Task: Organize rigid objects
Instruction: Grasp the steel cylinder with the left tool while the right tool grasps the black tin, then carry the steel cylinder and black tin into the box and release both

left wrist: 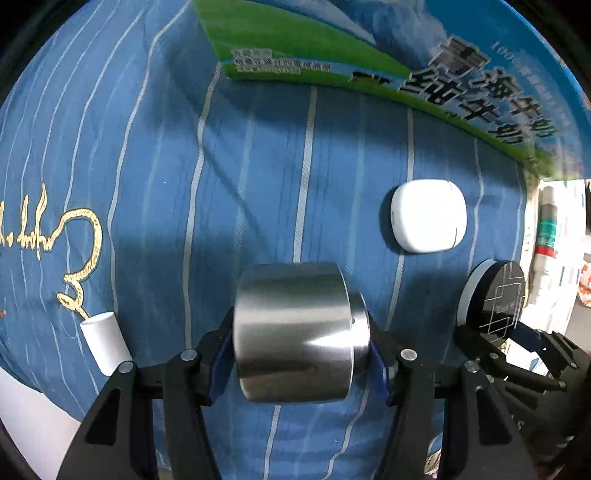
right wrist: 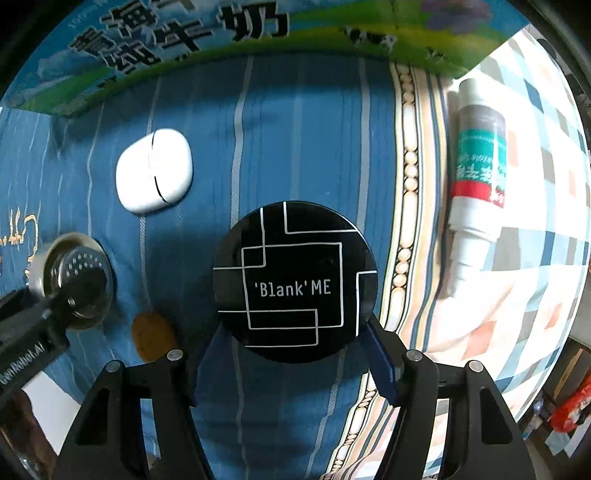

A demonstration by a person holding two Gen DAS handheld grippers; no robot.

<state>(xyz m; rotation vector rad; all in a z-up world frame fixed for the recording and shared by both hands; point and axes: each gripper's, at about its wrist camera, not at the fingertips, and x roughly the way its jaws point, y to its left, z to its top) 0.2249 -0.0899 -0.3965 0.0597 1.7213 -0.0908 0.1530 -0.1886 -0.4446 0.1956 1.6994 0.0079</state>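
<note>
The left gripper [left wrist: 301, 354] squeezes a shiny metal cup [left wrist: 295, 332] lying sideways between its fingers, above the blue striped bedsheet [left wrist: 258, 166]. The right gripper [right wrist: 291, 354] pinches a round black compact [right wrist: 295, 280] by its edges; the lid reads 'Blank' ME. A white earbud case [right wrist: 154, 170] lies on the sheet behind the compact, to its left. Farther behind stands a milk box [right wrist: 177, 33] with big Chinese letters. A white tube [right wrist: 476, 177] lies to the compact's right.

Brushed shiny metal cup [left wrist: 295, 332], glossy black compact [right wrist: 295, 280], striped cloth bedsheet [left wrist: 258, 166]
</note>
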